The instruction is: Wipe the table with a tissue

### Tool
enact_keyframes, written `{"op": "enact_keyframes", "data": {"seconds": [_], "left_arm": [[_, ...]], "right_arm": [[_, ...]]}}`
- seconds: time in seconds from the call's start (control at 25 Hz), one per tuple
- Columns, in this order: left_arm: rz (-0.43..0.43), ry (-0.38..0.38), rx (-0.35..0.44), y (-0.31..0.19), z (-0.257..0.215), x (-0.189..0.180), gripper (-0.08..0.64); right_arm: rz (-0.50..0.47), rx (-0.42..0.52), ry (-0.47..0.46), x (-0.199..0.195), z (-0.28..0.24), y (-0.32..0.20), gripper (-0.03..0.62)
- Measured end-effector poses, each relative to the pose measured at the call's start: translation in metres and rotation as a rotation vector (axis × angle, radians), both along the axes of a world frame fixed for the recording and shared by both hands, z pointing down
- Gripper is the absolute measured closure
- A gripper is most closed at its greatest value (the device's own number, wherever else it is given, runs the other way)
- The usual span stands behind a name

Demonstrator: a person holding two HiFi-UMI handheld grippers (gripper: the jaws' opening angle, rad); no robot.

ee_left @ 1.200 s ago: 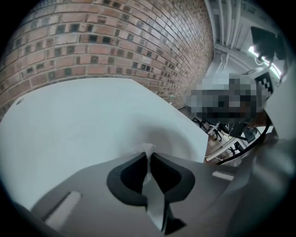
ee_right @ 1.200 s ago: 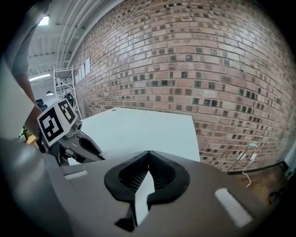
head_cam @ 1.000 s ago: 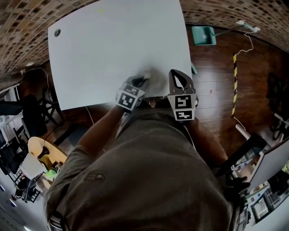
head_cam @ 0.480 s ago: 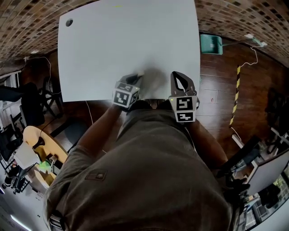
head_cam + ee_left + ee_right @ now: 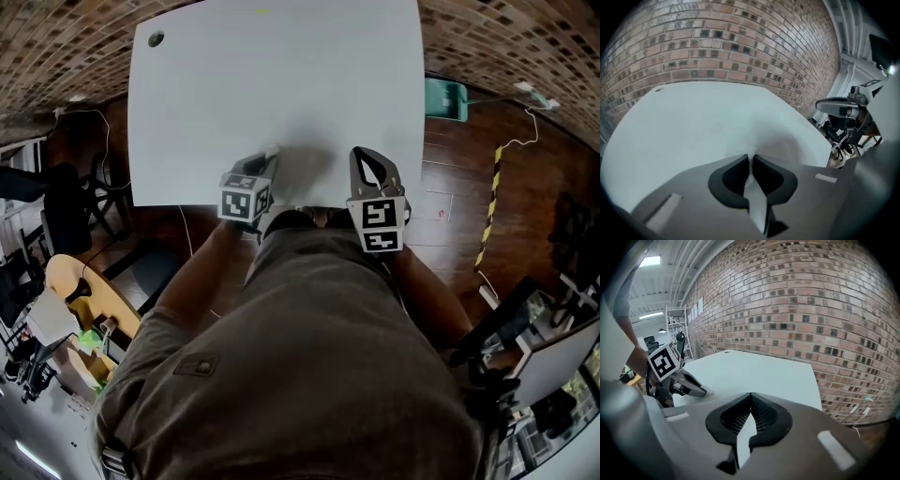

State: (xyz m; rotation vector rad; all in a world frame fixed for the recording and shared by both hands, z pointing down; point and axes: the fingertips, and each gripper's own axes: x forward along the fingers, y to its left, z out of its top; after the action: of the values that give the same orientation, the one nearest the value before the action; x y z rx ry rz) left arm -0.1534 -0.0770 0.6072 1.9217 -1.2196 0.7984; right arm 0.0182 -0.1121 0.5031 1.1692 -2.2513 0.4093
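Observation:
The white table [image 5: 281, 75] fills the upper head view. My left gripper [image 5: 269, 155] rests on it near the front edge, shut on a white tissue [image 5: 274, 150] that sticks out past its tips. In the left gripper view the tissue [image 5: 750, 153] is pinched between the jaws of the left gripper [image 5: 751, 159] and touches the tabletop [image 5: 708, 117]. My right gripper [image 5: 359, 152] hovers to the right at the same edge. Its jaws are shut with nothing between them [image 5: 751, 394]. From the right gripper view, the left gripper [image 5: 686, 386] and tissue [image 5: 701, 391] show at left.
A dark round hole [image 5: 156, 38] sits in the table's far-left corner. A brick wall [image 5: 717, 42] stands behind the table. On the wooden floor at right lie a green dustpan [image 5: 444, 98] and a yellow-black striped strip [image 5: 490, 202]. Chairs [image 5: 75, 206] crowd the left side.
My left gripper has slid leftward along the table's front edge with the tissue in it. The right gripper has stayed near the same spot.

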Motion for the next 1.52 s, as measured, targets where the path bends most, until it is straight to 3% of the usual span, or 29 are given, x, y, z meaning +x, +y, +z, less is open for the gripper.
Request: {"op": "enact_keyframes", "data": {"seconds": [0.24, 0.6, 0.76, 0.96, 1.24, 1.52], "left_arm": [[0.041, 0.004, 0.006, -0.014, -0.001, 0.021, 0.535], [0.301, 0.062, 0.016, -0.019, -0.003, 0.117, 0.535], [0.347, 0.063, 0.015, -0.013, 0.001, 0.131, 0.535], [0.286, 0.042, 0.008, -0.015, 0.001, 0.111, 0.535], [0.085, -0.002, 0.018, -0.007, 0.0, 0.034, 0.535], [-0.04, 0.035, 0.123, 0.014, -0.024, -0.025, 0.535]], "right_arm": [[0.046, -0.004, 0.004, 0.018, 0.0, 0.002, 0.578], [0.137, -0.006, 0.018, 0.054, 0.0, 0.006, 0.578], [0.155, -0.002, 0.021, 0.062, -0.001, 0.008, 0.577], [0.135, -0.002, 0.018, 0.057, 0.0, 0.006, 0.577], [0.064, 0.014, 0.016, 0.025, -0.005, 0.008, 0.578], [0.016, 0.039, 0.036, -0.027, -0.015, 0.031, 0.577]]}}
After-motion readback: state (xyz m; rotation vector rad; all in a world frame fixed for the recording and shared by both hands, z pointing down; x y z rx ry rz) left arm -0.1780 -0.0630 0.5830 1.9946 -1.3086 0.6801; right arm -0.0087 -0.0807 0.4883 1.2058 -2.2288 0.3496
